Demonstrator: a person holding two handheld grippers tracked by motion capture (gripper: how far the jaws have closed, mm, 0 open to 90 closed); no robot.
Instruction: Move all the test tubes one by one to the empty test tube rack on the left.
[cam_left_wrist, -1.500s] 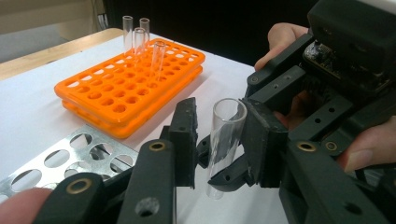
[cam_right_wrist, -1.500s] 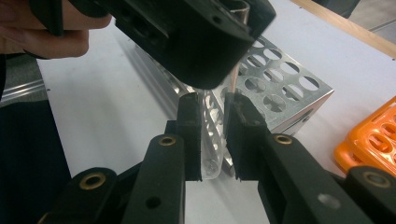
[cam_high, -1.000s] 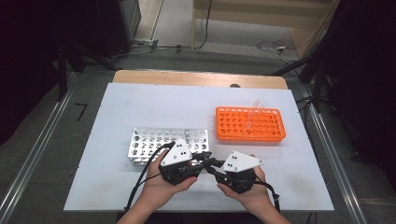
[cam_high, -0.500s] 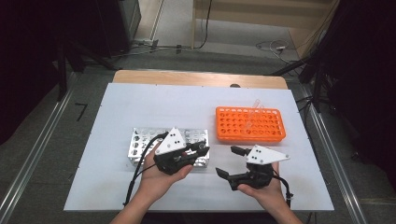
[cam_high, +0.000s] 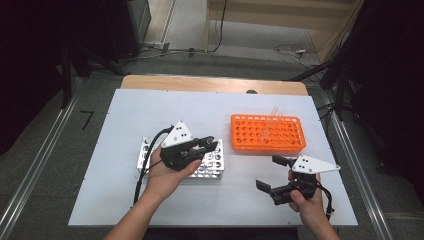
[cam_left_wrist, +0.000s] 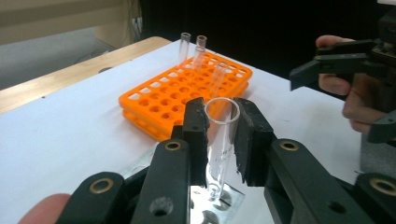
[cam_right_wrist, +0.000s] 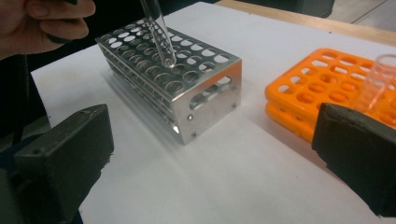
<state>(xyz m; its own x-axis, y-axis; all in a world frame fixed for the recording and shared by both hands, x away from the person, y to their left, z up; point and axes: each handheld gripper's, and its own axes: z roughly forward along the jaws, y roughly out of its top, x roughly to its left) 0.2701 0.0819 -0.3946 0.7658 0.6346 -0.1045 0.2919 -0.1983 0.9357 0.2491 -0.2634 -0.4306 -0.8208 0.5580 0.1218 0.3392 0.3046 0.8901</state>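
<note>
Since the earlier frame the right tongs (cam_high: 272, 175) have drawn aside, jaws just opening, empty. Left tongs (cam_left_wrist: 219, 135) grip the glass tube (cam_left_wrist: 220, 140) above the metal rack (cam_right_wrist: 177, 74). Next: align with a hole, lower.

My left gripper (cam_left_wrist: 219, 140) has matt black jaws with rough, chipped rubbery pads and brass-look rivets, pinching a clear glossy test tube (cam_left_wrist: 221, 140), glass or clear plastic, can't tell which. Metal rack (cam_right_wrist: 177, 74) looks like brushed aluminium, satin sheen, smooth faces, small screws. Orange rack (cam_right_wrist: 327, 88) is smooth, slightly shiny plastic. My right gripper (cam_right_wrist: 210, 158) has matt black pads with a dull grainy surface. Table (cam_high: 150, 110) is covered by a matt white sheet; bare pale wood shows at the far edge.
</note>
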